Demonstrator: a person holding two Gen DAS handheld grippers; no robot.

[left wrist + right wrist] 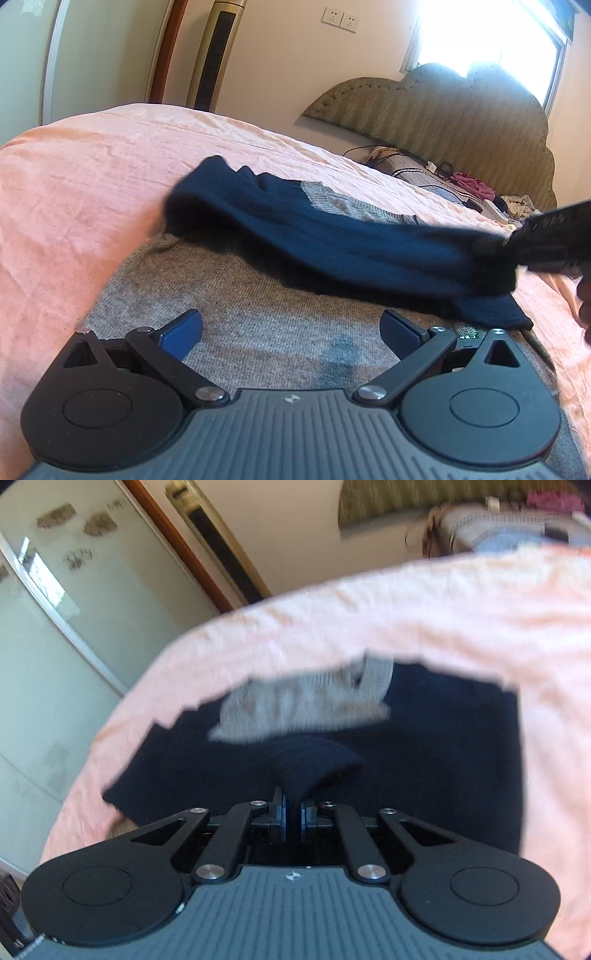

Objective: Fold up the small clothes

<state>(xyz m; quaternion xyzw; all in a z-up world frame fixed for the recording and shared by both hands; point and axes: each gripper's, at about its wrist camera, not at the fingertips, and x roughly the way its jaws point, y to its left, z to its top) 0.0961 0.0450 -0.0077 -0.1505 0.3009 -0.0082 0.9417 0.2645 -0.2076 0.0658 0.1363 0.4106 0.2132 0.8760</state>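
Observation:
A grey and navy knit garment lies on the pink bed. In the left wrist view its grey body (266, 332) lies flat under my open, empty left gripper (291, 328). Its navy part (314, 236) is lifted and stretched to the right, where my right gripper (517, 243) holds its end. In the right wrist view my right gripper (293, 812) is shut on a bunched fold of the navy fabric (314, 760). More navy cloth (443, 757) and a grey ribbed part (314, 698) lie beyond it, blurred.
The pink bedsheet (92, 192) surrounds the garment. A padded headboard (443, 110) stands at the far end, with pillows, cables and loose clothes (472, 184) in front of it. A tall gold tower unit (214, 55) and a wardrobe door (55, 627) stand beyond the bed.

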